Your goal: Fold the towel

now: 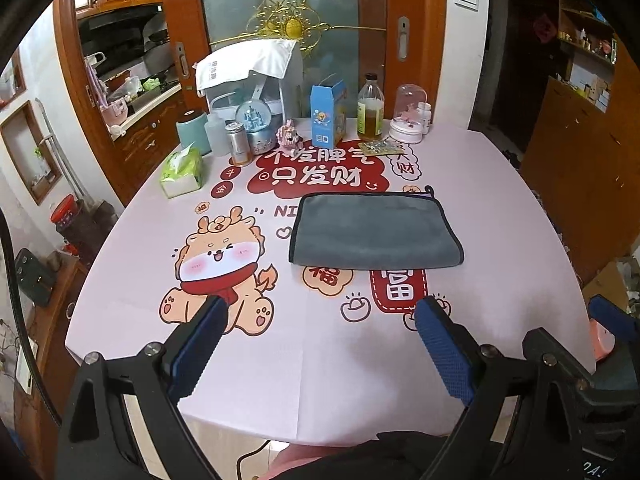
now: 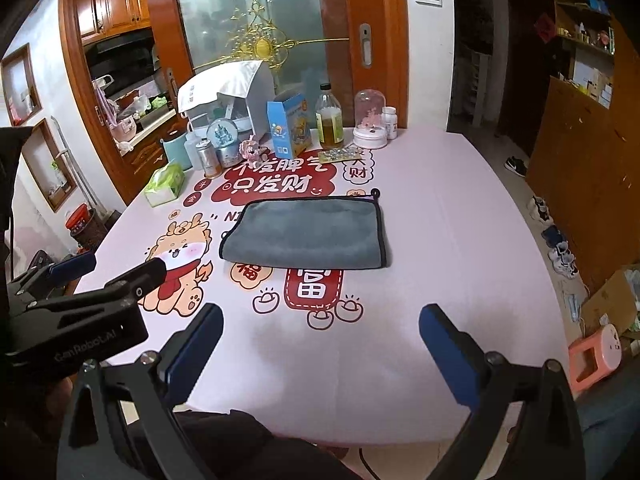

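Note:
A grey towel (image 1: 374, 229) with black trim lies flat on the pink printed tablecloth (image 1: 320, 360), folded into a rectangle with a small loop at its far right corner. It also shows in the right wrist view (image 2: 310, 232). My left gripper (image 1: 320, 312) is open and empty, near the table's front edge, well short of the towel. My right gripper (image 2: 320, 320) is open and empty too, over the front of the table. The left gripper (image 2: 116, 268) shows at the left of the right wrist view.
Along the table's far edge stand a tissue pack (image 1: 182, 172), a can (image 1: 238, 144), a snow globe (image 1: 254, 120), a blue carton (image 1: 328, 114), a glass bottle (image 1: 370, 110), a pink dome (image 1: 408, 114) and a white covered appliance (image 1: 256, 76). A pink stool (image 2: 596, 352) and shoes (image 2: 562, 256) are on the floor at the right.

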{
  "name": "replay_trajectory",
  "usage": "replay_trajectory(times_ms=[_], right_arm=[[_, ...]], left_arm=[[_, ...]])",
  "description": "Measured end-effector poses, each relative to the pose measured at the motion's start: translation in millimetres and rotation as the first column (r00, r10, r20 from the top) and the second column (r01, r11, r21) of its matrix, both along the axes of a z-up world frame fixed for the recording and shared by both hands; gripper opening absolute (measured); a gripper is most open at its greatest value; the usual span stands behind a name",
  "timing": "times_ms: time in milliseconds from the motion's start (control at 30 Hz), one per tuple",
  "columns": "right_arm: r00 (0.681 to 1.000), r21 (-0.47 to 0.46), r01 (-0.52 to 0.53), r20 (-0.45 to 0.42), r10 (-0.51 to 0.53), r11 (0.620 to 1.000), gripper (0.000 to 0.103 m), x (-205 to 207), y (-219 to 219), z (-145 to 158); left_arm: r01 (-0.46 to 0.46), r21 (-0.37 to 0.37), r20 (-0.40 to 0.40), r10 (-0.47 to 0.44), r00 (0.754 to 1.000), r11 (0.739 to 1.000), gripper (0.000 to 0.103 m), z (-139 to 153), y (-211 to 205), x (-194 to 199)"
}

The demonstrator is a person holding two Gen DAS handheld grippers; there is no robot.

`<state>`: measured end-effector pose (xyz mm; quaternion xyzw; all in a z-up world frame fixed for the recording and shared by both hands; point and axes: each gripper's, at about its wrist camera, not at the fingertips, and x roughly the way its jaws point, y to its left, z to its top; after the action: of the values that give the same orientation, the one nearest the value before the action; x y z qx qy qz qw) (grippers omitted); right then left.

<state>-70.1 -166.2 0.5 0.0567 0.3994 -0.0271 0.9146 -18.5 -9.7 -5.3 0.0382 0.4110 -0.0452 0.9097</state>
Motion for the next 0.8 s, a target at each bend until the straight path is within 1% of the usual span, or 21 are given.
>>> replay_trajectory(times_ms=[67,133,167,633,733,800], right_arm=[[1.000,0.001,-0.001,0.000,0.001,1.000,0.099,0.6,1.1,0.1],[1.000,0.001,-0.002,0.000,0.002,1.000,0.099,0.7,1.5,0.3],[1.000,0.000,-0.002,0.000,0.002,1.000,0.099,1.0,1.7,0.2],[1.000,-0.003,0.002,0.005,-0.002,1.000,0.099,3.9,4.4,1.2],[1.000,-0.002,0.002,0.005,-0.002,1.000,0.103,3.8,4.2,1.1],[1.000,-0.002,0.001,0.006,-0.001,1.000,0.103,3.1,5.1,2.0]], left_arm=[[-0.002,-0.005,0.010,0.002,1.000,1.000,0.094,1.0,0.8,-0.3],[-0.008,-0.007,0.020,0.008,1.000,1.000,0.101,1.9,1.1,-1.4],[-0.010,-0.006,0.024,0.011,1.000,1.000,0.102,2.2,1.2,-1.6],[-0.013,-0.002,0.034,0.013,0.999,1.000,0.102,0.8,0.2,-0.2],[-0.013,-0.003,0.033,0.013,0.999,1.000,0.102,0.6,0.1,-0.3],[-0.014,-0.001,0.034,0.014,0.999,1.000,0.102,0.7,0.2,-0.4]])
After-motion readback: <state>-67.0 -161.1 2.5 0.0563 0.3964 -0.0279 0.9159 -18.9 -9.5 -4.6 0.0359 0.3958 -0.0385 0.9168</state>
